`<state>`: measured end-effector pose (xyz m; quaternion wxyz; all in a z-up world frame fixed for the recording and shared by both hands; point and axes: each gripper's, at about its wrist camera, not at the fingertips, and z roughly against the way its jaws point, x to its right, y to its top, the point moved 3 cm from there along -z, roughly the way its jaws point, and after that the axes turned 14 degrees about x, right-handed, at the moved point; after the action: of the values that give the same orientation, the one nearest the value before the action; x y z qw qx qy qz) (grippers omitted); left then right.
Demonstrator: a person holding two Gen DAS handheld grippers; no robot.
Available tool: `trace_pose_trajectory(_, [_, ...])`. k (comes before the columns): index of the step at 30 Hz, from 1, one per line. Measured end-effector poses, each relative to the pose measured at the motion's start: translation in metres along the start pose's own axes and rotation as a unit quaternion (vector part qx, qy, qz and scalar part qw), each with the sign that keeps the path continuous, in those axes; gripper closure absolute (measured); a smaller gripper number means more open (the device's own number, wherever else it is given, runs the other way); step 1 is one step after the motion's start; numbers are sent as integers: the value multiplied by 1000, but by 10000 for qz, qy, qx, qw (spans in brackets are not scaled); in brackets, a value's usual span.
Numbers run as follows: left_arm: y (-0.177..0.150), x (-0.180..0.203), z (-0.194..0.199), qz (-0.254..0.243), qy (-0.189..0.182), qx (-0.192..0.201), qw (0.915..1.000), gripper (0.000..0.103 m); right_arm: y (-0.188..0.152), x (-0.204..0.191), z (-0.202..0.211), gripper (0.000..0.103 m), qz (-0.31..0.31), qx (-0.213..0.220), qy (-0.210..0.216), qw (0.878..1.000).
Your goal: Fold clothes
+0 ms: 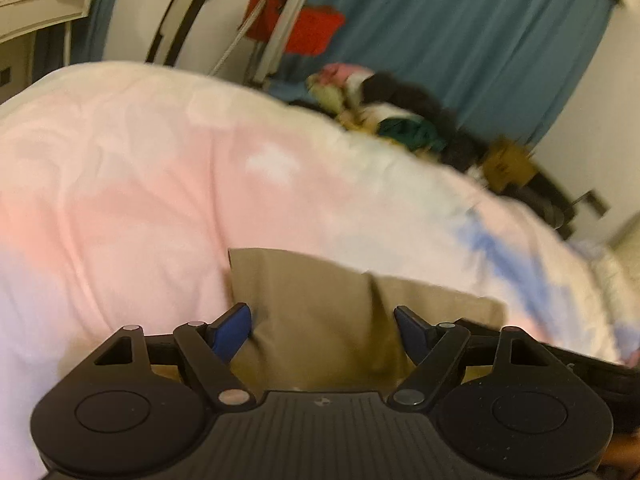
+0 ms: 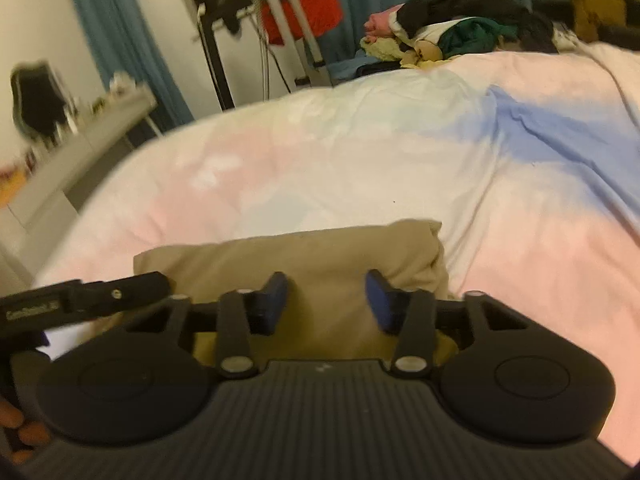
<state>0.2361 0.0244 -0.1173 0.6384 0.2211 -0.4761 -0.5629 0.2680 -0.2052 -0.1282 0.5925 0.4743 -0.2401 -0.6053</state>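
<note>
On the near part of the bed, atop a pastel pink, white and blue duvet (image 2: 360,152), lies a tan garment (image 2: 296,256), already brought down to a compact, roughly rectangular bundle with a doubled, rounded edge on its right end. That suggests most of the folding on this piece is done; what seems left is a final squaring or setting aside, and then the unsorted pile of clothes (image 2: 452,28) heaped at the far side of the bed, which looks untouched. The tan cloth reads as a plain woven fabric, soft and somewhat thick where layers stack, with a vertical crease visible in the left wrist view (image 1: 360,312). The left gripper (image 1: 322,330) has its blue-padded fingers spread apart, the garment showing between and beyond them, pinching nothing. The right gripper (image 2: 326,304) likewise stands with its fingers parted over the same bundle, with no cloth caught between the pads as far as the blur allows. Part of the other tool's black body (image 2: 84,304) juts in at the left of the right wrist view, so the two sit close beside each other.
</note>
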Motion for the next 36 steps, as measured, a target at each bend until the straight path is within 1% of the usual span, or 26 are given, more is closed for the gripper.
trace_pose_trajectory(3, [-6, 3, -11, -183, 149, -73, 9997, 23, -6, -1, -9, 59, 243, -43, -27, 9997])
trace_pose_trajectory(6, [-8, 11, -7, -426, 251, 5, 9988, 23, -8, -8, -5, 59, 499, 19, -88, 9987])
trace_pose_trajectory(8, [-7, 15, 3, -515, 297, 94, 9982, 24, -5, -11, 2, 59, 504, 72, -77, 9987])
trace_pose_trajectory(10, [-5, 21, 13, -507, 299, 160, 9981, 24, -1, -15, 14, 60, 497, 171, -50, 9986])
trace_pose_trajectory(13, [-4, 36, 29, -790, 315, 334, 9958, 25, 3, -22, 39, 64, 532, 385, 19, 9978])
trace_pose_trajectory(16, [-9, 50, 49, -1079, 369, 433, 9925, 25, 2, -29, 69, 64, 540, 510, 74, 9972])
trace_pose_trajectory(17, [-12, 54, 58, -1067, 341, 439, 9927, 25, 1, -30, 79, 64, 529, 530, 76, 9972])
trace_pose_trajectory(21, [-27, 64, 99, -908, 146, 382, 9950, 25, -3, -36, 116, 64, 542, 589, 77, 9968])
trace_pose_trajectory(24, [-40, 71, 117, -802, 4, 212, 9965, 24, -9, -36, 129, 64, 606, 566, -20, 9966])
trace_pose_trajectory(26, [-51, 68, 121, -586, 70, 86, 9982, 23, -18, -31, 128, 64, 539, 366, -105, 9978])
trace_pose_trajectory(29, [-61, 64, 123, -400, 115, -62, 9991, 23, -34, -24, 114, 64, 424, -99, -145, 9989])
trace_pose_trajectory(31, [-60, 61, 127, -239, 78, -57, 9997, 23, -37, -25, 108, 65, 477, -177, -169, 9986])
trace_pose_trajectory(32, [-59, 58, 132, -71, 45, -63, 9999, 23, -37, -25, 106, 65, 501, -194, -180, 9984])
trace_pose_trajectory(34, [-58, 53, 144, 300, -107, -137, 9994, 23, -37, -27, 106, 65, 519, -185, -191, 9983])
trace_pose_trajectory(36, [-58, 48, 154, 665, -305, -236, 9970, 21, -38, -26, 106, 65, 496, -173, -188, 9984])
